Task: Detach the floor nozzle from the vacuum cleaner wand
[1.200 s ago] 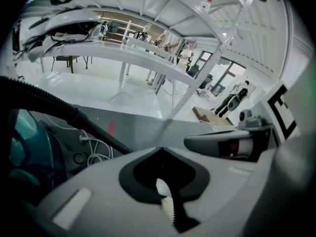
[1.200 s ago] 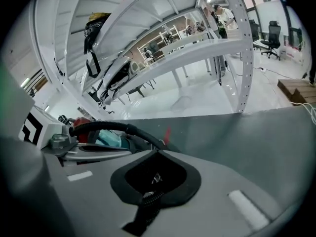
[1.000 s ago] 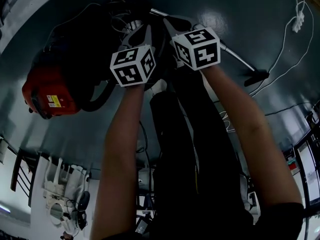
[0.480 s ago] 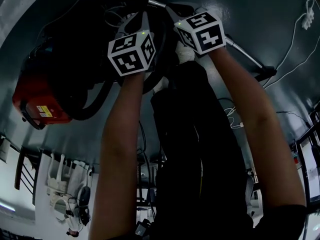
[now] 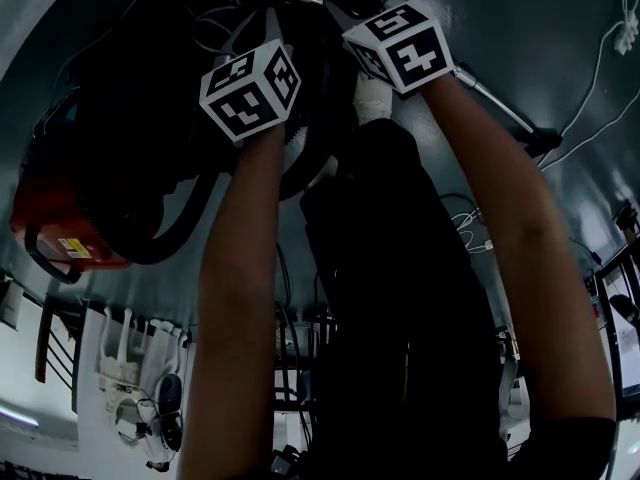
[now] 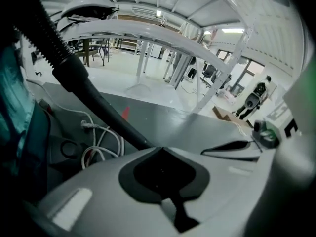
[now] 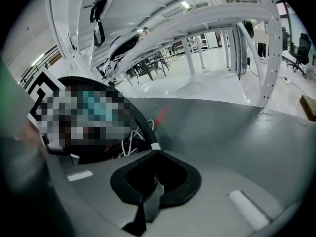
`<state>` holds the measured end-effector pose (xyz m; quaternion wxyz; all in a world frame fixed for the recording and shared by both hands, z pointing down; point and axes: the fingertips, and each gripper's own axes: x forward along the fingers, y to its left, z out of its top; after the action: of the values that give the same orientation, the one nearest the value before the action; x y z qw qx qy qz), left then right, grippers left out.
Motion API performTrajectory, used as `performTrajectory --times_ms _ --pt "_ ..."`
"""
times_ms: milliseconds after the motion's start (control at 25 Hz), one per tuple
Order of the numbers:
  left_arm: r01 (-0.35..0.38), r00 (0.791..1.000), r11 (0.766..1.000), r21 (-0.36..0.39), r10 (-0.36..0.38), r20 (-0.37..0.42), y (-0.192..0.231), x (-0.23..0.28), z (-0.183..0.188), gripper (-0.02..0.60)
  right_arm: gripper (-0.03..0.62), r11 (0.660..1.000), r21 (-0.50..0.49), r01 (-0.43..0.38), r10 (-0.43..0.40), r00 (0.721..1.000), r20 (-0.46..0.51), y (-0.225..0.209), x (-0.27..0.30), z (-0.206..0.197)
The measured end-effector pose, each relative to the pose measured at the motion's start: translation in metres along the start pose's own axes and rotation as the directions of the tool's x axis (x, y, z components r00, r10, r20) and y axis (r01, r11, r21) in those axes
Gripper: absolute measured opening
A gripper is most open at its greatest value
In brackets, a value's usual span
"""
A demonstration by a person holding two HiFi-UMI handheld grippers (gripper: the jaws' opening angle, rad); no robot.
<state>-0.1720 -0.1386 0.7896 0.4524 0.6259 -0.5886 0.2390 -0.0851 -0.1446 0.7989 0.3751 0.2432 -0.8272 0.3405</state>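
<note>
The red vacuum cleaner body (image 5: pixel 60 233) lies on the dark floor at the left of the head view, its black hose (image 5: pixel 185 223) looping toward the grippers. A metal wand (image 5: pixel 495 103) runs from under the grippers down to the right and ends in a dark floor nozzle (image 5: pixel 545 140). My left gripper (image 5: pixel 272 23) and right gripper (image 5: pixel 340 13) hang side by side above the hose end, their tips mostly hidden behind the marker cubes. The left gripper (image 6: pixel 160 149) is shut and holds nothing, with the hose (image 6: pixel 84 83) just beyond it. The right gripper (image 7: pixel 157 152) is shut with nothing in it, close to a black tube with a silver ring (image 7: pixel 148 138).
White cables (image 5: pixel 600 78) trail over the floor at the right, and a coiled white cable (image 6: pixel 98 142) lies near the hose. A white frame structure (image 7: pixel 207 19) stands beyond. A person (image 6: pixel 254 100) stands far off in the left gripper view.
Both grippers have sunk toward the hose and wand, staying shut. In the head view the red vacuum body has slid left and lower in the picture.
</note>
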Motion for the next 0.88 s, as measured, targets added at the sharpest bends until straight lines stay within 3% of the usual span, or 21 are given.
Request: performTrajectory --times_ms 200,400,560,720,880 --pt "-0.043 0.999 0.997 -0.056 0.042 -0.007 0.023 0.012 -0.005 0.015 -0.003 1.000 -0.012 -0.014 0.014 1.000 0.002 0.004 0.003 -0.011" --pt "-0.072 0.997 0.994 -0.087 0.070 -0.031 0.034 0.030 -0.006 0.073 -0.003 1.000 0.009 -0.014 0.014 1.000 0.014 0.002 0.005 -0.012" --pt "-0.082 0.996 0.981 -0.173 0.077 -0.035 0.037 0.039 -0.005 0.117 -0.003 0.999 -0.029 -0.029 0.030 0.999 0.012 0.001 0.009 -0.009" --pt "-0.109 0.994 0.978 -0.179 0.106 -0.025 0.043 0.045 -0.003 0.161 -0.003 0.997 -0.052 -0.056 0.056 0.998 -0.009 0.001 0.018 -0.007" --pt "-0.113 0.993 0.963 -0.246 0.114 -0.008 0.055 0.054 0.000 0.218 -0.003 0.990 -0.095 -0.102 0.099 0.995 -0.027 0.005 0.023 -0.007"
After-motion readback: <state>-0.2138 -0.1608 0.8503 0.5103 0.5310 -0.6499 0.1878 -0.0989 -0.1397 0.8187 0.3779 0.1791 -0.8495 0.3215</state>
